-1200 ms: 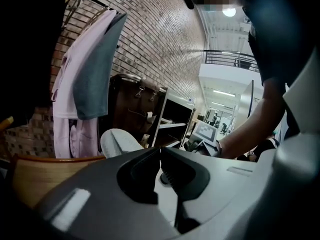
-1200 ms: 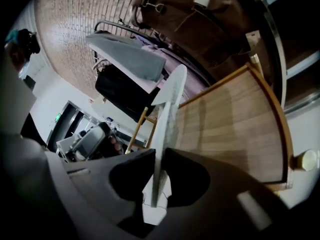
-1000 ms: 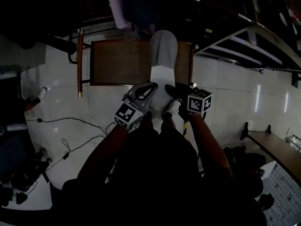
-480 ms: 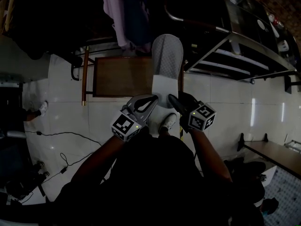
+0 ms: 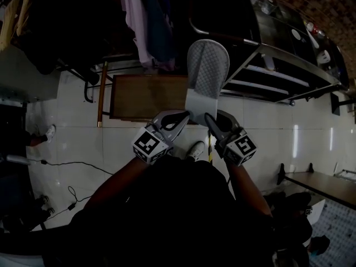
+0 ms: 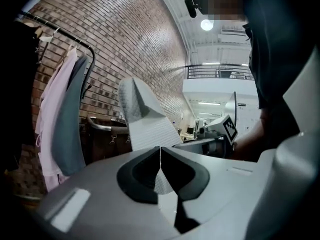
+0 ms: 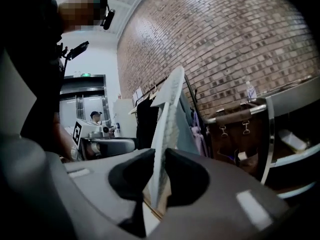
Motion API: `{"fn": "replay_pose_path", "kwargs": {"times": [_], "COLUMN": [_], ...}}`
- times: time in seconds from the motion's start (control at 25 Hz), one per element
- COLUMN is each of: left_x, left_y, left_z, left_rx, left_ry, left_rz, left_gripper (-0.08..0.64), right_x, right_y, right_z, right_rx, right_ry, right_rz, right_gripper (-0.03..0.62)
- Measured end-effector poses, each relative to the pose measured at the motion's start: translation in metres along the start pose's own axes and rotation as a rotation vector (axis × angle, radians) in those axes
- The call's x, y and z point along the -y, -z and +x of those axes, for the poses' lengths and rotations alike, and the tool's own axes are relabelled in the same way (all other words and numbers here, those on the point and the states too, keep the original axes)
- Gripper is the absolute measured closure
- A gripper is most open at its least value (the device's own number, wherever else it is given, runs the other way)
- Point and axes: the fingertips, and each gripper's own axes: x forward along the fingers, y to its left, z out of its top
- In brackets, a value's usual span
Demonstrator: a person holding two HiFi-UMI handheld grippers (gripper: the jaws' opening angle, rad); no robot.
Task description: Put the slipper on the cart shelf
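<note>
A grey slipper (image 5: pixel 206 71) hangs in the air, toe pointing away from me, above the right end of a wooden stool. Both grippers hold its near heel end. My left gripper (image 5: pixel 184 116) is shut on the heel's left edge, and its jaws meet on thin slipper material (image 6: pixel 145 119). On the right side my right gripper (image 5: pixel 209 117) is shut on the sole, seen edge-on (image 7: pixel 167 119) between its jaws. The dark metal cart (image 5: pixel 278 74) with slatted shelves stands just right of the slipper's toe. In the right gripper view the cart (image 7: pixel 280 129) shows at the right.
A brown wooden stool (image 5: pixel 144 96) stands on the white tile floor below the slipper. Clothes (image 5: pixel 144 21) hang on a rack behind it, against a brick wall. Cables (image 5: pixel 61 164) lie on the floor at left. A low bench (image 5: pixel 320 183) sits at the right.
Both grippers have carried the slipper further away and to the right, nearer the cart's shelves. The grips are unchanged.
</note>
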Motion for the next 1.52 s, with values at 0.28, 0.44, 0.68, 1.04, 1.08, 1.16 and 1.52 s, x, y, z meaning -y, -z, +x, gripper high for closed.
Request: {"fn": "replay_pose_path", "kwargs": {"times": [0.28, 0.44, 0.68, 1.04, 1.08, 1.16, 1.52], "left_x": [0.003, 0.004, 0.001, -0.007, -0.007, -0.007, -0.007], "left_y": [-0.013, -0.023, -0.029, -0.033, -0.034, -0.032, -0.026], "left_z": [0.001, 0.002, 0.006, 0.007, 0.007, 0.005, 0.001], "left_rx": [0.020, 0.032, 0.014, 0.041, 0.042, 0.042, 0.039], "left_ry": [-0.001, -0.001, 0.001, -0.012, -0.010, -0.009, -0.006], "left_rz": [0.019, 0.022, 0.056, 0.049, 0.053, 0.062, 0.050], "left_gripper": [0.554, 0.555, 0.560, 0.560, 0.560, 0.560, 0.560], "right_x": [-0.008, -0.013, -0.011, 0.000, 0.000, -0.001, -0.005], "right_y": [-0.026, -0.042, -0.052, -0.050, -0.049, -0.048, -0.042], "right_z": [-0.007, -0.009, -0.012, -0.012, -0.012, -0.011, -0.009], "right_rx": [0.069, 0.101, 0.137, 0.128, 0.127, 0.125, 0.111], "right_ry": [0.017, 0.024, 0.051, 0.066, 0.067, 0.068, 0.065], "right_rz": [-0.072, -0.151, -0.224, -0.197, -0.194, -0.189, -0.173], "right_gripper": [0.529, 0.529, 0.529, 0.529, 0.529, 0.529, 0.529]}}
